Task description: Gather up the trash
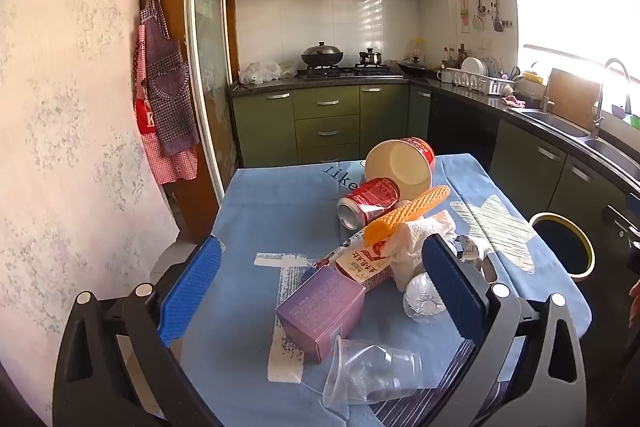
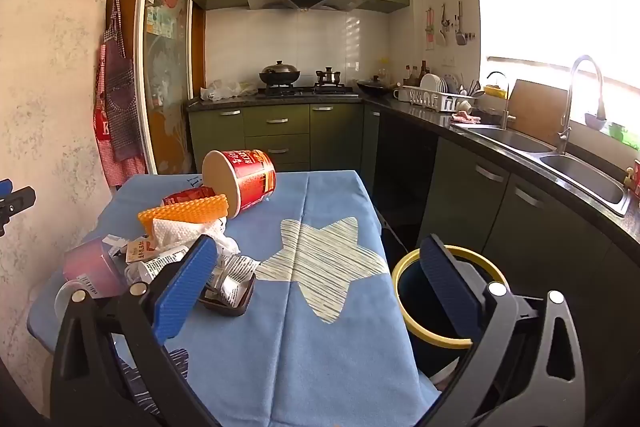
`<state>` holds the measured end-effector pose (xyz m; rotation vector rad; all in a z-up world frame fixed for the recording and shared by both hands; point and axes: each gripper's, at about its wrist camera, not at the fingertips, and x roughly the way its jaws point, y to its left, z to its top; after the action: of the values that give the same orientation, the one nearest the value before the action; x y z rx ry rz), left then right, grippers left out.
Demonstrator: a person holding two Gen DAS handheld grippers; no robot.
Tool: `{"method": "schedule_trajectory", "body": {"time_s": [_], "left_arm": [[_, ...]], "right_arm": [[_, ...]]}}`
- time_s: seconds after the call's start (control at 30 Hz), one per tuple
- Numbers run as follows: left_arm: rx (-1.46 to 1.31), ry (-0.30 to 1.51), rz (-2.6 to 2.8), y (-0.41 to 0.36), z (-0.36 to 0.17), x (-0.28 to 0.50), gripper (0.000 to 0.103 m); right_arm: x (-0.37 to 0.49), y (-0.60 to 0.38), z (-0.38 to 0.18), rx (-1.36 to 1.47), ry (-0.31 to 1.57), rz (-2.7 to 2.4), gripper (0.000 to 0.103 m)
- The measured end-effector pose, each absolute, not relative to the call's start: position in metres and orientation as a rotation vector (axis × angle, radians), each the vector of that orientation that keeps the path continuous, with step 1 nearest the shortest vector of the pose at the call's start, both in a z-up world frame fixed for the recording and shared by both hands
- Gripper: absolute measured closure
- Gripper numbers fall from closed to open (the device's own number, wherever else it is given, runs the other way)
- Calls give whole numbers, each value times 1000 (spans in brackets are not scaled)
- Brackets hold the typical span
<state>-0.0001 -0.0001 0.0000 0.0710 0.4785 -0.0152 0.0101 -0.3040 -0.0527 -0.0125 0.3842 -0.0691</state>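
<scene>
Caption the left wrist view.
Open left gripper above trash pile: purple box, red can, clear cup.

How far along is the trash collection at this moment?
Nothing looks collected. The pile, including the red can, noodle cup, purple box and clear plastic cup, still lies on the blue tablecloth. Both the left gripper and right gripper are open and hold nothing. What shows inside the yellow-rimmed bin beside the table looks empty. Everything remains.
</scene>
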Motion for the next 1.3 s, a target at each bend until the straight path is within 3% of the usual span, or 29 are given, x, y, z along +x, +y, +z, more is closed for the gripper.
{"method": "schedule_trajectory", "body": {"time_s": [1.3], "left_arm": [[63, 488, -39, -6, 2, 0, 4]], "right_arm": [[17, -309, -59, -2, 397, -76, 6]]}}
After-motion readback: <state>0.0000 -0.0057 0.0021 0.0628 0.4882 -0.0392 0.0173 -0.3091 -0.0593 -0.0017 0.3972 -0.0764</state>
